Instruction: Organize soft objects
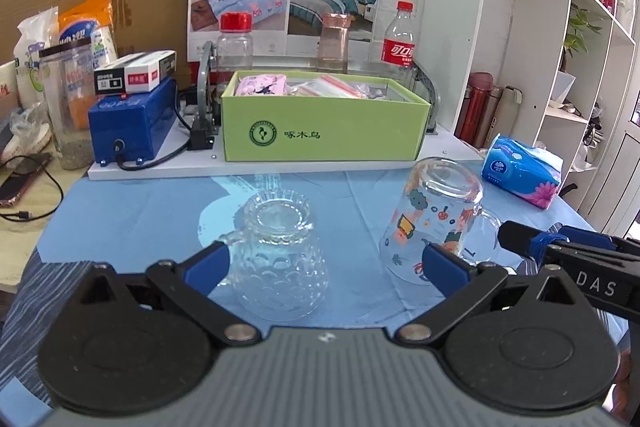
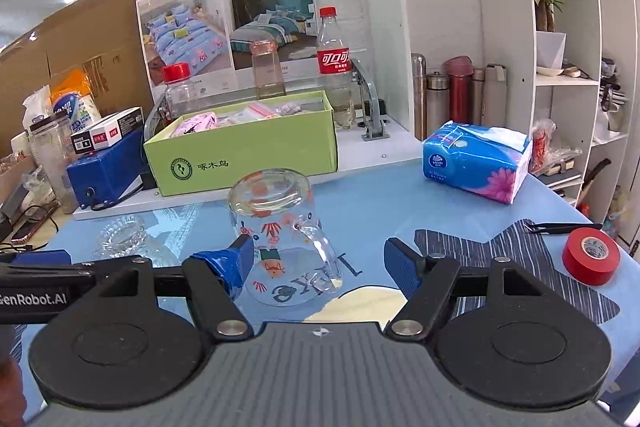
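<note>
1. Framing the nearest ground, the left gripper has its blue fingers spread wide and holds nothing; a dimpled glass mug stands upside down between them, not pressed by either pad.
2. Right gripper: fingers likewise wide apart and empty; the left one is wrapped in blue tape.
3. Printed glass mug, upside down with cartoon motifs and its handle toward the right, stands between the right gripper's fingers; whether the taped finger touches it cannot be told.
4. Blue patterned cloth covers the tabletop beneath both mugs.
5. Red tape roll lies flat on the cloth at the right, with black tweezers just behind it.
6. Tissue pack, blue with a pink flower, opened at the top, rests on the right of the cloth, well apart from the mugs and beyond them.
7. Green cardboard box, lidless, sits on a white board behind the mugs; it contains a pink packet and clear zip bags.
8. Blue metal box stands left of the green box, with a small carton on top.
9. Cola bottle, a red-capped jar and a pink-lidded jar stand behind the green box.
10. White shelving fills the far right.
</note>
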Demonstrator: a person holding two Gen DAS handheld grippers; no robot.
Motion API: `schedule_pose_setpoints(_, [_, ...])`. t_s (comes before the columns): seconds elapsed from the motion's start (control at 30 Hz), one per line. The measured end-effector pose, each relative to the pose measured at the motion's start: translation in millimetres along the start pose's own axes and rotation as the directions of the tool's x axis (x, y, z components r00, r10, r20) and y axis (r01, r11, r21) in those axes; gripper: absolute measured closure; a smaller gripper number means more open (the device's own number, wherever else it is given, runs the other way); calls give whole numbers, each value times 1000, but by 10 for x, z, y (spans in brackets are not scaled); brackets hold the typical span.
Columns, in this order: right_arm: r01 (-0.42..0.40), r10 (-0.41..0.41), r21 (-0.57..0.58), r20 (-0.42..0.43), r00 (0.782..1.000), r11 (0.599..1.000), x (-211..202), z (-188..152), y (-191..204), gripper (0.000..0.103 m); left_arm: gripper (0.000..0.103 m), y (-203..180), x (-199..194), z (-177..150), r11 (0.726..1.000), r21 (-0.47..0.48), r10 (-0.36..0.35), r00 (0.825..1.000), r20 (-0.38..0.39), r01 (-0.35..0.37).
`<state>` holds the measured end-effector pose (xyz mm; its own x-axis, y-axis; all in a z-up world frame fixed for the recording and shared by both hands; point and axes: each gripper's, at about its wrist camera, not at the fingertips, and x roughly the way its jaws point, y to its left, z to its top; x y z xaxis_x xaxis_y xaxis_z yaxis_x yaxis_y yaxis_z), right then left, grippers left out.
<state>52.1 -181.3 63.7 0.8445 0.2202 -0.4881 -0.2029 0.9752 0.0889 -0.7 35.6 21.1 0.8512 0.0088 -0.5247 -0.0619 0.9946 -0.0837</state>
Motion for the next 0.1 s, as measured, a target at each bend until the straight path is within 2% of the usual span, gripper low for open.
schedule_pose_setpoints(0.1, [-5, 5, -1, 0, 1000, 1000, -1, -5, 15, 45, 1, 1, -21, 4, 1000, 6, 8, 1000, 11, -8])
